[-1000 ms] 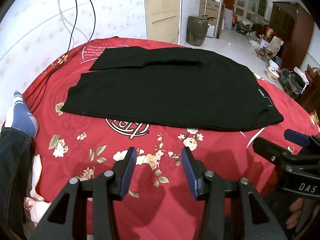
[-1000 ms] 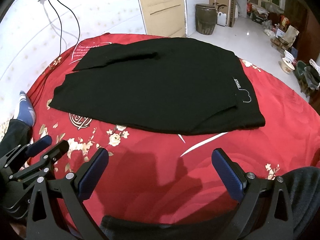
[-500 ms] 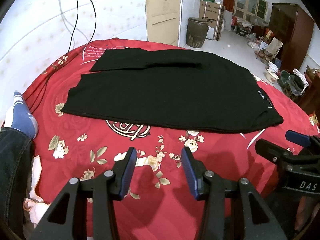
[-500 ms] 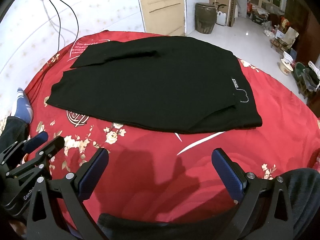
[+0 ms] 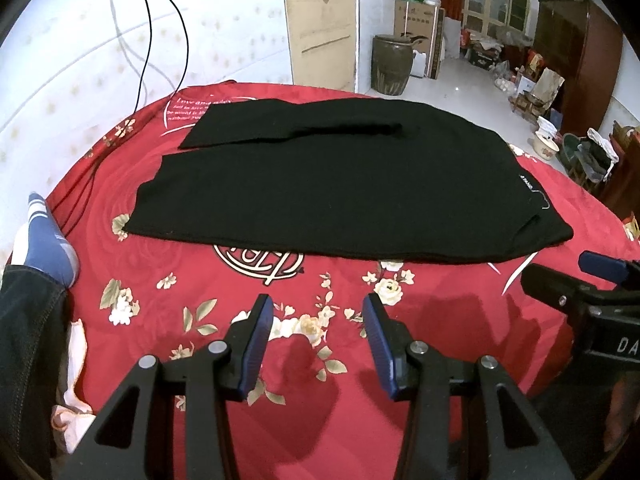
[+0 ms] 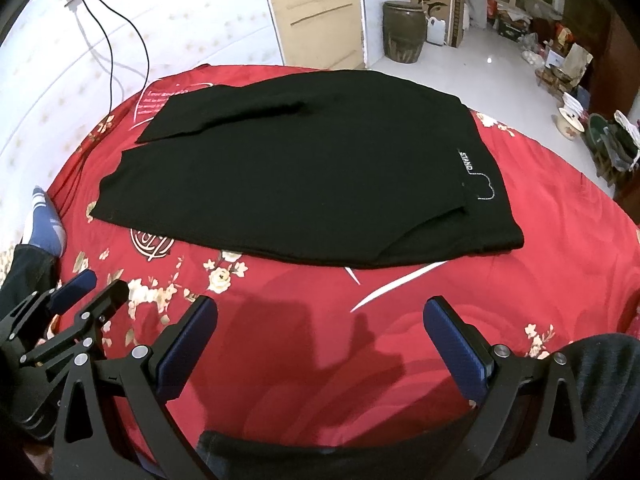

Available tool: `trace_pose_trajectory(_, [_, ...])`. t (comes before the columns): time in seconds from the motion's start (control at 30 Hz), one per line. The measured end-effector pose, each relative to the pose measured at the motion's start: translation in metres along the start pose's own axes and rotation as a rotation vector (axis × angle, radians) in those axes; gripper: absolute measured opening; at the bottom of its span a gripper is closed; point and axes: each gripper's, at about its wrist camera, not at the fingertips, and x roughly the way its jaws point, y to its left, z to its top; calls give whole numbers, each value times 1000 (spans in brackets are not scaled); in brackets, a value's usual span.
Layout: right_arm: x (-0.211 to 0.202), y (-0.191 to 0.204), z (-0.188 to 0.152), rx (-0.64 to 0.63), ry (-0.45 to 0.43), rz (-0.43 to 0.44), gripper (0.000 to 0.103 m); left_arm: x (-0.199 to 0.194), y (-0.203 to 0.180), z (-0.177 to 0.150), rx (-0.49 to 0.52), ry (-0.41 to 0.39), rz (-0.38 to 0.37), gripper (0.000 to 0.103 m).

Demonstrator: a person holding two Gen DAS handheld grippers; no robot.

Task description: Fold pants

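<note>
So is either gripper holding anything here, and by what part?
Nothing is held. The left gripper and right gripper are both open above the red cloth, short of the pants.

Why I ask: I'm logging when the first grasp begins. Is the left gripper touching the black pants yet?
Apart. The left wrist view shows the left gripper open over bare red bedspread, with a strip of floral cloth between its tips and the near edge of the black pants.
</note>
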Motion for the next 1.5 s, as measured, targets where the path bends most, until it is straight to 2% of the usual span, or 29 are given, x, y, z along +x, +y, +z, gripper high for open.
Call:
trace_pose_trajectory(0.07, [1, 0, 1, -1, 1, 3, 101, 2, 1, 1, -1, 2, 2, 49])
trace_pose_trajectory(0.17, [5, 0, 2, -1, 9, 5, 92, 3, 3, 2, -16, 7, 8, 49])
trace_pose_trajectory(0.6, [24, -10, 15, 68, 48, 43, 91, 21, 0, 10, -14, 36, 19, 49])
trace_pose_trajectory(0.9, [37, -18, 24, 128, 65, 36, 91, 36, 13, 20, -60, 46, 18, 49])
trace_pose_trajectory(1.37, [79, -61, 26, 405, 178, -12, 91, 97, 97, 32, -291, 72, 58, 49])
trace_pose_trajectory(1.5, [85, -80, 20, 531, 162, -15, 91, 112, 127, 29, -395, 72, 71, 49])
